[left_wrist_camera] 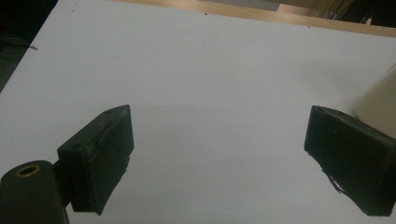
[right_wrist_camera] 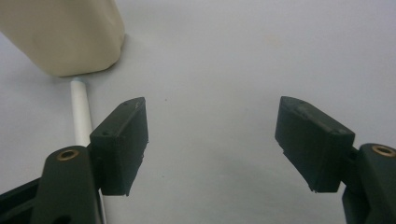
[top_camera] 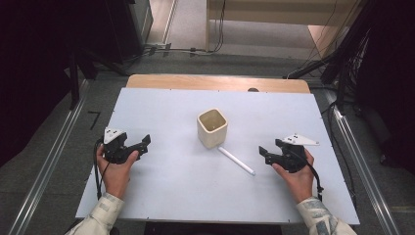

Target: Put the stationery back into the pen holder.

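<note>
Pen (top_camera: 236,160) and cup (top_camera: 212,127) sit near the middle of the white table (top_camera: 161,196) in the high view: the cream, square-mouthed cup stands upright and looks empty, and the white pen lies flat just in front of it, slanting away toward the person's right, one end close to or touching the cup's base. The left gripper (top_camera: 139,145) rests low at the table's left, well apart from both things, jaws spread and holding nothing. The right gripper (top_camera: 265,152) sits at the right, near the pen's far end, jaws likewise parted and empty.

From the left gripper view, the two black jaws stand wide over bare table, with a pale edge of the cup (left_wrist_camera: 379,95) showing at the right border.

From the right gripper view, the jaws gape with nothing between them. The pen (right_wrist_camera: 81,114) runs up past the left jaw to the cup (right_wrist_camera: 65,35); whether its tip actually touches the cup is hard to tell from this angle.

Judging by the layout, the work is probably putting the pen into the cup, and none of it is done: the pen is ungrasped on the table, so approach, grasp, lift and drop all remain.
</note>
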`<state>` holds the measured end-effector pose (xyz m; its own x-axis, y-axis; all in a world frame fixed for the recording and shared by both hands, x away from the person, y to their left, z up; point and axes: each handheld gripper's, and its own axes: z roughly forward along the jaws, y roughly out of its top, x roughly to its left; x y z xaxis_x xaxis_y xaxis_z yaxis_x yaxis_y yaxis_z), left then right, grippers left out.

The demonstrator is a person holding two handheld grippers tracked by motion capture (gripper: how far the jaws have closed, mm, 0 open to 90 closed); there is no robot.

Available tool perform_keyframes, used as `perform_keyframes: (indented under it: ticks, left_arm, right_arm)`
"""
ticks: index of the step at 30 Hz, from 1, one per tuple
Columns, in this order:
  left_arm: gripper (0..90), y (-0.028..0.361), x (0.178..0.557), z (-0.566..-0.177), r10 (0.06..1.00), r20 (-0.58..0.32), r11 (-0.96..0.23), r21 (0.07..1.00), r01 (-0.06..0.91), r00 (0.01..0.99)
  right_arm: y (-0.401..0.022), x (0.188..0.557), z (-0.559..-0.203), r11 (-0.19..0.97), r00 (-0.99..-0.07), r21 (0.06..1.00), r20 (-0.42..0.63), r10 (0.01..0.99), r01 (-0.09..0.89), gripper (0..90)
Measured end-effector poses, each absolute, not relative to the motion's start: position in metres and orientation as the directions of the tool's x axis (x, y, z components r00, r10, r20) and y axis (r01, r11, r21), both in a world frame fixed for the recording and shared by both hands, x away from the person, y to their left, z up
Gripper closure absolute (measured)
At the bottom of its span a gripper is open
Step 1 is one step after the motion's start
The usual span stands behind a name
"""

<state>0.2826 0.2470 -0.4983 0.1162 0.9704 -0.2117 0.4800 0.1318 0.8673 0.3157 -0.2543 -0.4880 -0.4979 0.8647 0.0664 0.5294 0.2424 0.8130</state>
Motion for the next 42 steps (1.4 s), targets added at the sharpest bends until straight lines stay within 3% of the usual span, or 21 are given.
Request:
perform_keyframes:
  ticks: [42]
  left_arm:
    - [9.1, 0.246, 0.283, -0.499, 0.971, -0.207, 0.125, 0.867, 0.482, 0.120]
  right_arm:
    - [-0.196, 0.309, -0.510, 0.372, -0.645, 0.811, 0.009, 0.764, 0.452, 28.7]
